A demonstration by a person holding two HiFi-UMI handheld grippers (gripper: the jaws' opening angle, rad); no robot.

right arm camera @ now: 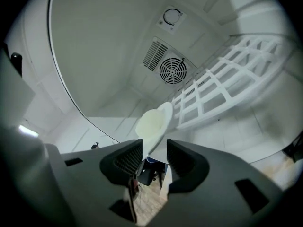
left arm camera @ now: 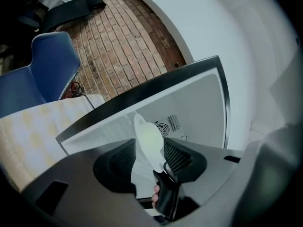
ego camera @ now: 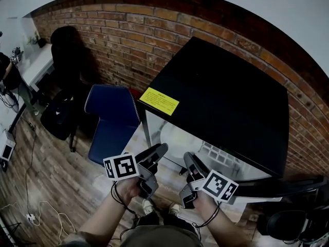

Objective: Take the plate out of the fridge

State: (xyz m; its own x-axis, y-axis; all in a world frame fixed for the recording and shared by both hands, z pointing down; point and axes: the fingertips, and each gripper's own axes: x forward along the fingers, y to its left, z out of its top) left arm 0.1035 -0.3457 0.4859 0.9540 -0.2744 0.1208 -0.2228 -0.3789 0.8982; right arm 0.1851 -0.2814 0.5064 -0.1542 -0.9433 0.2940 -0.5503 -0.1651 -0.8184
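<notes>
A black mini fridge (ego camera: 226,96) stands open against the brick wall, and its inside is white. The pale plate (ego camera: 177,137) is just inside the opening, tilted on edge. My left gripper (ego camera: 162,149) and right gripper (ego camera: 187,157) point into the opening side by side. In the left gripper view the plate (left arm camera: 149,138) shows edge-on between the wide-open jaws of the left gripper (left arm camera: 147,163), with the right gripper's dark finger (left arm camera: 165,195) at its lower rim. In the right gripper view the plate (right arm camera: 154,123) lies between the open jaws of the right gripper (right arm camera: 154,159), close to the left one; I cannot tell if it touches.
A white wire shelf (right arm camera: 222,86) and a round fan grille (right arm camera: 171,71) are in the fridge's back. The open door's dark edge (ego camera: 288,187) runs along the right. A blue chair (ego camera: 110,120) stands left of the fridge, and cables (ego camera: 46,210) lie on the wooden floor.
</notes>
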